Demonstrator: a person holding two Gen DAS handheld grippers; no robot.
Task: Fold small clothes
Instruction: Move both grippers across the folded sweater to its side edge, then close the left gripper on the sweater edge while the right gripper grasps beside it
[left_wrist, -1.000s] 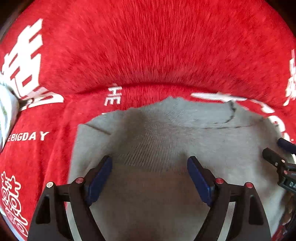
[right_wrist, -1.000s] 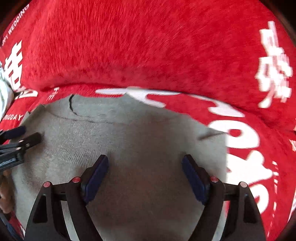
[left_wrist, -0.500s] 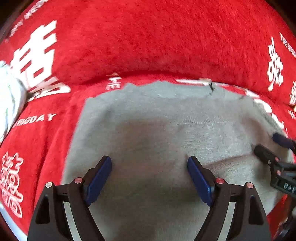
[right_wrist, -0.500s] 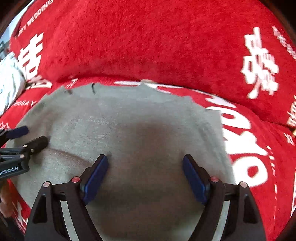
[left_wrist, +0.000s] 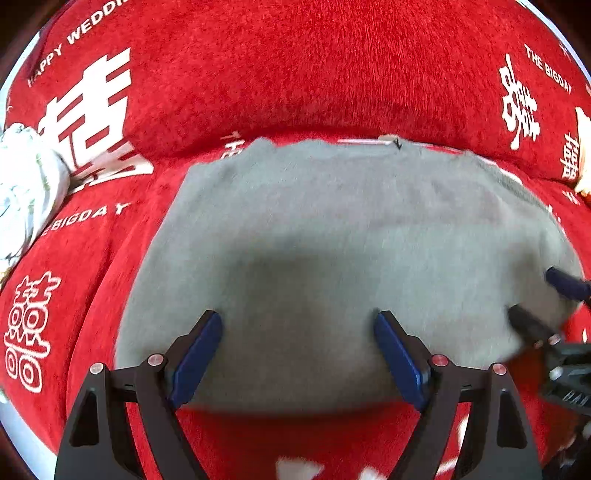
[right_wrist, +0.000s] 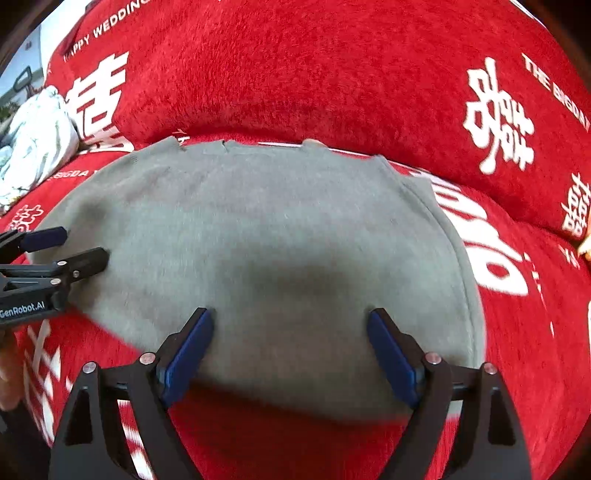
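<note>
A small grey knit garment (left_wrist: 332, 229) lies flat in a folded block on a red sofa seat; it also shows in the right wrist view (right_wrist: 266, 229). My left gripper (left_wrist: 299, 332) is open and empty above the garment's near edge, at its left half. My right gripper (right_wrist: 291, 328) is open and empty above the near edge at the right half. Each gripper shows in the other's view: the right one at the right edge (left_wrist: 546, 306), the left one at the left edge (right_wrist: 70, 247).
The sofa is covered with a red plush cloth with white lettering (left_wrist: 258, 74), and its backrest (right_wrist: 295, 74) rises just behind the garment. A crumpled white garment (left_wrist: 22, 192) lies at the far left, also in the right wrist view (right_wrist: 37, 144).
Both grippers have pulled back and up from the garment. More of it and its near edge now show. Both stayed open.
</note>
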